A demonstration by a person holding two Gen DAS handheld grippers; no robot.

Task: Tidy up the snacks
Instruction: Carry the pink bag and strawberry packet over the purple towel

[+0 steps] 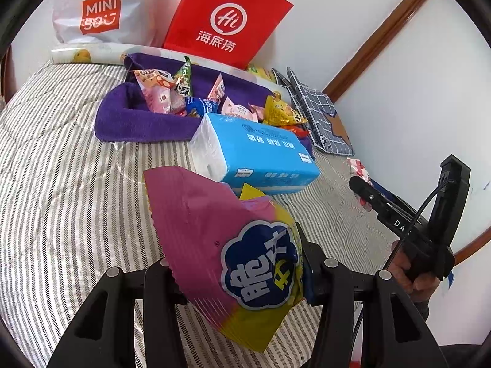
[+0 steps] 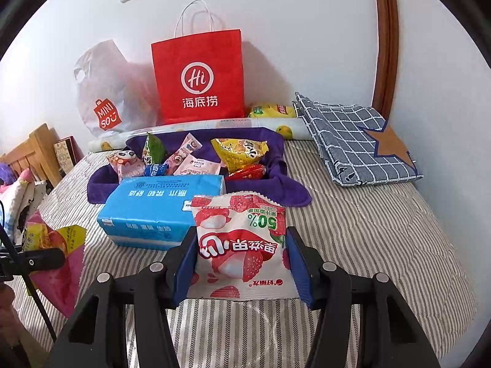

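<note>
Both grippers are loaded: left gripper point(image 1: 239, 279) clamps a pink-and-yellow chip bag point(image 1: 227, 245) low in its frame, right gripper point(image 2: 242, 263) pinches a strawberry gummy pack point(image 2: 242, 242) mid-frame, above the striped bed point(image 2: 368, 239). I'd carry each high, then let go over the purple towel nest point(image 2: 285, 184). Blue tissue pack point(image 2: 159, 211) sits right in front of it, so go over.

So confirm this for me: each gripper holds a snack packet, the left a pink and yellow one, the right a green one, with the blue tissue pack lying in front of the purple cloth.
One thing is off: the packet in the right gripper is white and red with lychee pictures, not green, as the right wrist view shows. The left gripper does hold the pink and yellow packet, and the blue tissue pack lies in front of the purple cloth.
</note>
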